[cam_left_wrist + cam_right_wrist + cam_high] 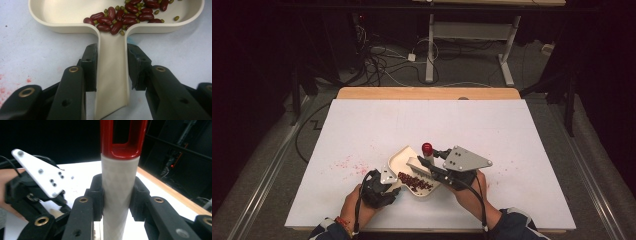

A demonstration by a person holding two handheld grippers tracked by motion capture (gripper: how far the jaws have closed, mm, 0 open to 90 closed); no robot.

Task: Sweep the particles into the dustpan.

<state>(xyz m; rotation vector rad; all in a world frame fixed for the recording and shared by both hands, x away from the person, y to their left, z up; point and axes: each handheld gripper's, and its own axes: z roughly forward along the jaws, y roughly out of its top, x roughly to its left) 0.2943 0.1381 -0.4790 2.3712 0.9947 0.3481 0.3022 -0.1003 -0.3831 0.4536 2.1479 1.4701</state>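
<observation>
Left claw (112, 67): jaws closed on the flat handle of the tray (112, 82), one pad on each long edge. The grip sits near the bowl, which limits droop. The tray is rigid moulded plastic, light, smooth at the edges; expect it to slip or twist if the grip loosens.

Right claw (117, 195): jaws closed on the white textured handle of the scraper (119, 190), just below its red looped end. In the high view the scraper (426, 155) leans over the tray (399, 159), blade low inside the bowl. The handle is stiff; its diamond texture should resist sliding, so the present hold is suitable.

Load: beans (125, 15), red kidney and small green, lie loose toward one side of the bowl. They are hard, smooth and roll freely; keep the tray level and avoid jolts.

Location: the tray rests on the table (362, 120), near the middle of the near edge. Red stains (347, 164) mark the sheet left of it.
</observation>
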